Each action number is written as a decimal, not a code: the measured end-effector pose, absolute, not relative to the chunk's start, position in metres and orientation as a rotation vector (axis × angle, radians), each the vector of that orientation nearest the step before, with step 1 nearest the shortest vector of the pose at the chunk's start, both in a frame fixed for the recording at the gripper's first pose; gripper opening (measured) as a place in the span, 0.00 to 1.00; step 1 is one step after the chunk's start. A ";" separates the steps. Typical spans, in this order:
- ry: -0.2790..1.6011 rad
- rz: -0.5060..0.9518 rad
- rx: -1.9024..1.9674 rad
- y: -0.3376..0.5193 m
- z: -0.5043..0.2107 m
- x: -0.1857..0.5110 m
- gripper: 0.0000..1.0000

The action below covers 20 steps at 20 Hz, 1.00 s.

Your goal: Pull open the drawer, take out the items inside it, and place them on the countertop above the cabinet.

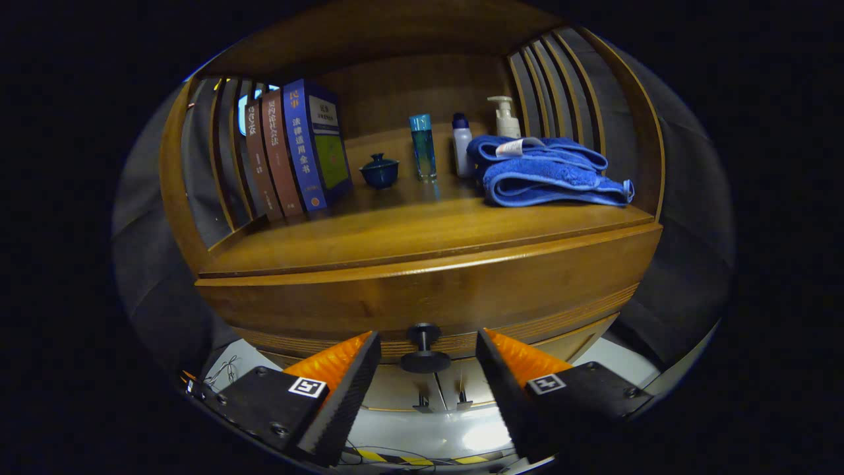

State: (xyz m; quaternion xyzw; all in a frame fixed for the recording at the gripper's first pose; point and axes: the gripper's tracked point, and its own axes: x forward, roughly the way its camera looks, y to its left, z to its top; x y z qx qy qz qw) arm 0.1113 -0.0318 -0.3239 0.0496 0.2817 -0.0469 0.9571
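My claw (427,369) sits low centre of frame, fingers spread wide apart with nothing between the pads. The drawer knob (424,348) stands in the gap between the tips, touching neither; dark, round, mushroom-shaped on a short stem. It's fixed to the drawer front (428,300), a broad curved band of glossy brown wood across the middle of frame, with fine ribbed grooves along its lower edge. The drawer looks fully closed, so the items inside are hidden and I can't say what they are.

Step in hand, as I judge it: lining up on the knob, first pull not yet made. Next move calls for closing both fingers squarely on the knob stem or cap, then a straight pull back toward me; an off-centre pinch could slip off that smooth round cap.

Above the drawer, the tabletop (395,234) is polished wood, reflective, with free space along its front edge for the items. Upper left of it: upright books (297,152), hard spines. Centre: small dark lidded cup (379,171), a clear blue-capped bottle (422,146), a white bottle (461,145), a pump dispenser (506,117). Upper right: a folded blue towel (547,173), soft, fluffy. Slatted wooden sides flank the shelf.
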 end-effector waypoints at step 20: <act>0.679 -0.067 0.052 -0.030 -0.335 0.079 0.35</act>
